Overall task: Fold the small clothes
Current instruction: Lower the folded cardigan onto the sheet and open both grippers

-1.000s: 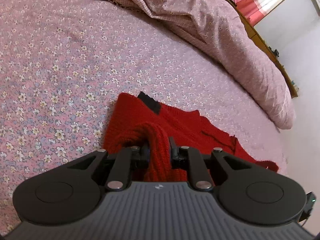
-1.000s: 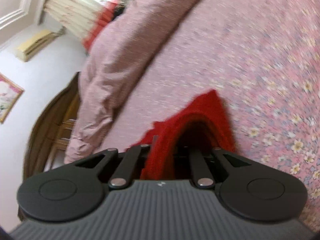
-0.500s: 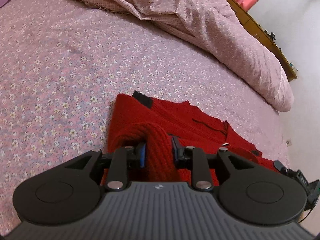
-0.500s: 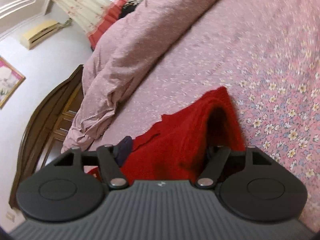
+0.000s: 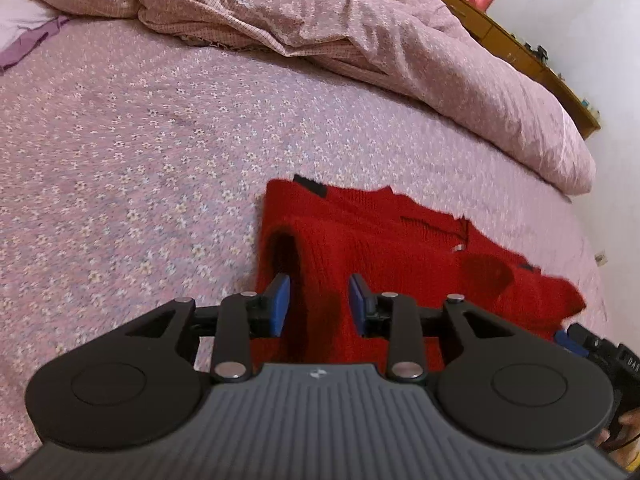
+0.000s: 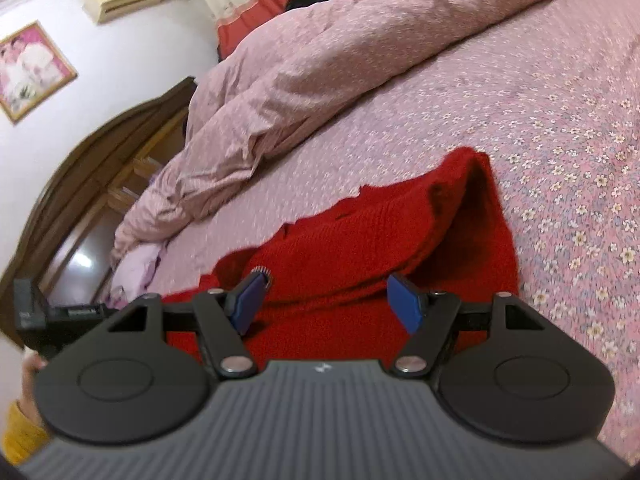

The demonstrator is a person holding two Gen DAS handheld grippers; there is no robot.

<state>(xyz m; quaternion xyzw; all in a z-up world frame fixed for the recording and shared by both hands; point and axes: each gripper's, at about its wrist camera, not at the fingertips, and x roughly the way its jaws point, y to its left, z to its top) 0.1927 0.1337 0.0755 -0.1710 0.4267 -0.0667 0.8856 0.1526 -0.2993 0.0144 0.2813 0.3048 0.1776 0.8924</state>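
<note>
both sets of fingers are apart, nothing clamped. left gripper: blue pads parted moderately, w/ a raised fold of the red sweater standing in the gap; can't tell if the pads touch the knit. gripper is low over the near edge of the garment, pointing across the bed. right gripper: spread wider, pads either side of the sweater's folded top layer, not squeezing it; left pad tip sits right at the knit. it's tilted, aimed toward the quilt. sweater lies on the flowered sheet near the bed's edge, one layer doubled over w/ a loose humped corner. quilt is bunched along the far side. other gripper's tip shows at right edge of left view.
</note>
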